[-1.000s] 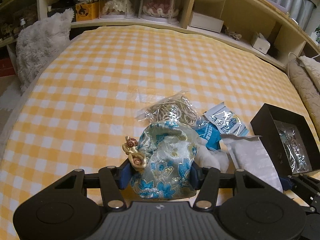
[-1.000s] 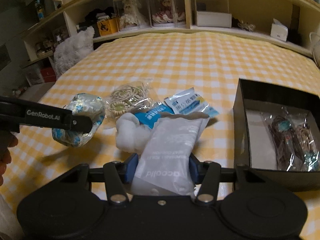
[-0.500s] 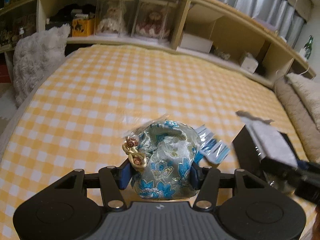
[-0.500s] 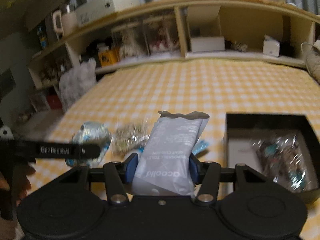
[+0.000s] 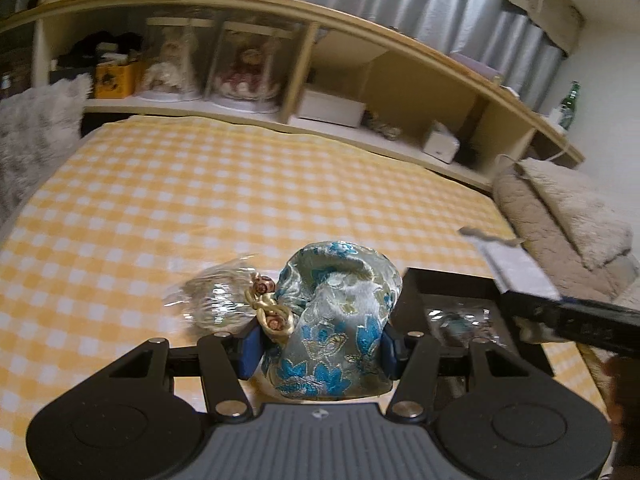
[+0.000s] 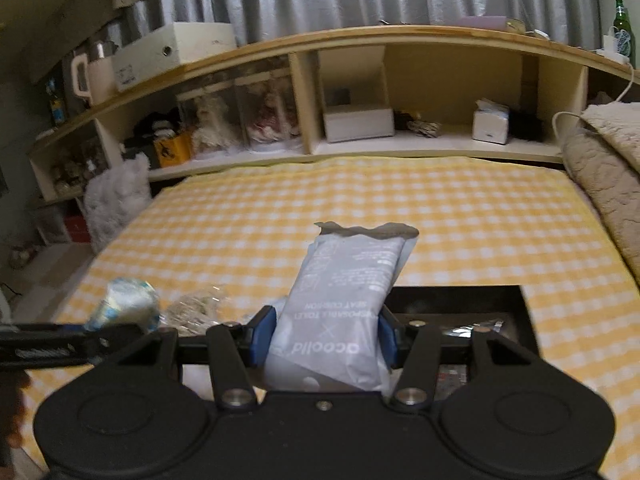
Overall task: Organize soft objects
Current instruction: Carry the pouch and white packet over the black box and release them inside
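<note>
Both grippers have risen from the yellow checked bedspread since a second ago, each carrying its load up and toward the black box, so the shelf and curtain now fill more of each view. That box sits open on the bedspread at the right, with a clear packet of small trinkets already lying inside. Behind the lifted items, a clear bag of pale cord remains on the cloth. The right gripper has its blue pads clamped on the sides of the grey sealed pouch, which stands up between them just over the box's near wall. The left gripper pinches the blue brocade drawstring pouch low on its body, gold cord knot to the left. The step in hand appears to be carrying both soft items to the box. Next, each likely needs lowering into the free space beside the packet before the fingers part, one at a time to avoid crowding.
</note>
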Tool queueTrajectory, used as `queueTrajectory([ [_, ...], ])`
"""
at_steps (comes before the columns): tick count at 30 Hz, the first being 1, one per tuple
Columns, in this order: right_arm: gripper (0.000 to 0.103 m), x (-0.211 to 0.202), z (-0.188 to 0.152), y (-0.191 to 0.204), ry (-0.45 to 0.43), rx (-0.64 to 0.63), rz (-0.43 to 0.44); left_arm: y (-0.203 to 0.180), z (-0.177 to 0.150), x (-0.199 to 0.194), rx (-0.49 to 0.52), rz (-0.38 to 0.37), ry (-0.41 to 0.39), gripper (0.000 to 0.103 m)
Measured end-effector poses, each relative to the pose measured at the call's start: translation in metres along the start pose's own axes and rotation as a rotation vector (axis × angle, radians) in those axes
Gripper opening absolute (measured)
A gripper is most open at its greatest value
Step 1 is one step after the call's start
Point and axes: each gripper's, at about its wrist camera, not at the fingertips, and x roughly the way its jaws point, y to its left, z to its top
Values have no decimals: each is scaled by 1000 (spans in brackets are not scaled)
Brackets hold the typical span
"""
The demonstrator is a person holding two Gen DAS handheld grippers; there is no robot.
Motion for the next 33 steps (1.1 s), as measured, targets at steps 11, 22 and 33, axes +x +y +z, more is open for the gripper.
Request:
queueTrajectory([
  [11, 54, 27, -15, -38, 113, 38, 22, -31, 3, 10, 6, -72, 5, 56],
  [22, 72, 74, -22, -41, 264, 99, 101, -42, 2, 27, 9, -79, 48, 56],
  [33, 80, 38, -17, -66, 192, 198, 106, -70, 6, 51, 71, -117, 81, 56],
])
